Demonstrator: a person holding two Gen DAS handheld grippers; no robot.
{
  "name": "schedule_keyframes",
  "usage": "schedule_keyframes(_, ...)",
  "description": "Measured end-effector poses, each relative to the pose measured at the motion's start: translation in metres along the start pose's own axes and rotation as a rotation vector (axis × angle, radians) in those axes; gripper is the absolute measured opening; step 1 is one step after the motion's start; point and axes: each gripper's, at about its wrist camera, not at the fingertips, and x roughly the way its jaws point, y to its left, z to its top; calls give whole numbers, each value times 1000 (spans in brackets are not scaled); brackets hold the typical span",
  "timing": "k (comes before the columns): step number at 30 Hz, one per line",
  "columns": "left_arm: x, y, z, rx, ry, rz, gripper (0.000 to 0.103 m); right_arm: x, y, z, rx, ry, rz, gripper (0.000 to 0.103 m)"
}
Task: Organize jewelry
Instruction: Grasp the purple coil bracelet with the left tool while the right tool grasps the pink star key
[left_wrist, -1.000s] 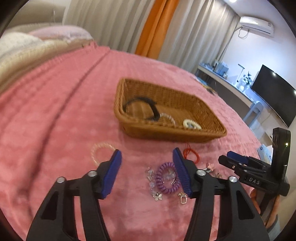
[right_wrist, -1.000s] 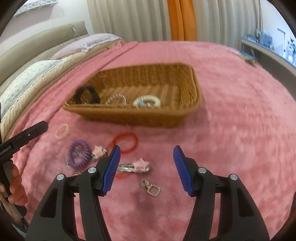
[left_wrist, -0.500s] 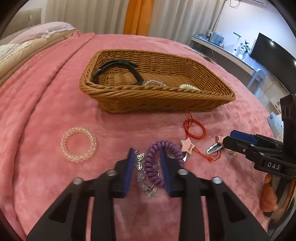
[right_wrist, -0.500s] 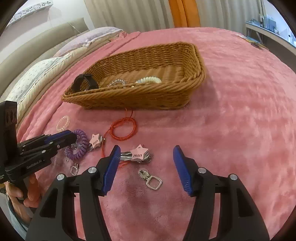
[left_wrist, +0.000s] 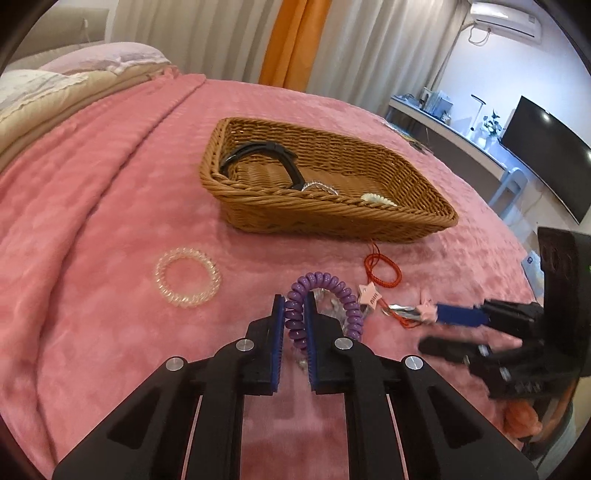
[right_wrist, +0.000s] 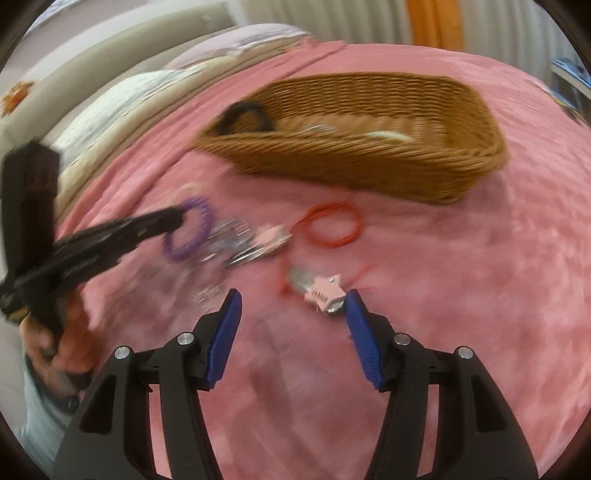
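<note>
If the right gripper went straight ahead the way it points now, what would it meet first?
Probably the blanket: the right gripper is open, tilted down. The pink star clip lies beside its right finger, slightly off line; blur hides depth.

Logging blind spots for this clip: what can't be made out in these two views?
- Left wrist: charms behind the purple coil bracelet, hidden by it and the left gripper.
- Left wrist: white hair tie, cut by the basket rim.
- Right wrist: motion blur smears the silver trinkets.
</note>
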Motion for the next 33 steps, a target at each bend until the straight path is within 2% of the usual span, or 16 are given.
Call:
schedule_keyframes(4, -13, 2, -13, -15, -6, -8, 9, -13, 27, -20, -86, 5, 32, 54)
schedule_keyframes(8, -17, 5, -15, -32, -28, -11, 9, -15, 28, -21, -82, -27, -168, 54)
schedule_keyframes(9, -18, 6, -15, -35, -32, -13, 9, -15, 25, -18, -70, -35, -192, 53)
schedule_keyframes(10, -18, 7, -15, -39, -36, -17, 9, -15, 21, -16, -58, -40, -196, 51)
schedule_keyframes(12, -17, 8, -17, -42, -38, -18, 9, -12, 11, -7, -21, -44, -199, 36)
schedule_keyframes(14, -16, 9, -17, -48, -35, -22, 9, -6, 4, 1, -9, -47, -217, 31)
schedule_keyframes(22, -15, 6, -18, -26, -36, -17, 9, 19, -6, 12, -31, 10, -230, 30)
schedule_keyframes(27, -13, 7, -19, -29, -29, -16, 9, 23, -2, 15, -61, 9, -251, 30)
schedule_keyframes(28, -13, 8, -19, -31, -28, -16, 9, 22, -1, 13, -64, 7, -248, 23)
schedule_keyframes(29, -12, 9, -19, -32, -27, -16, 9, 21, 0, 12, -66, 6, -244, 21)
schedule_keyframes(33, -12, 8, -18, -33, -30, -19, 9, 13, 2, 7, -58, -10, -244, 21)
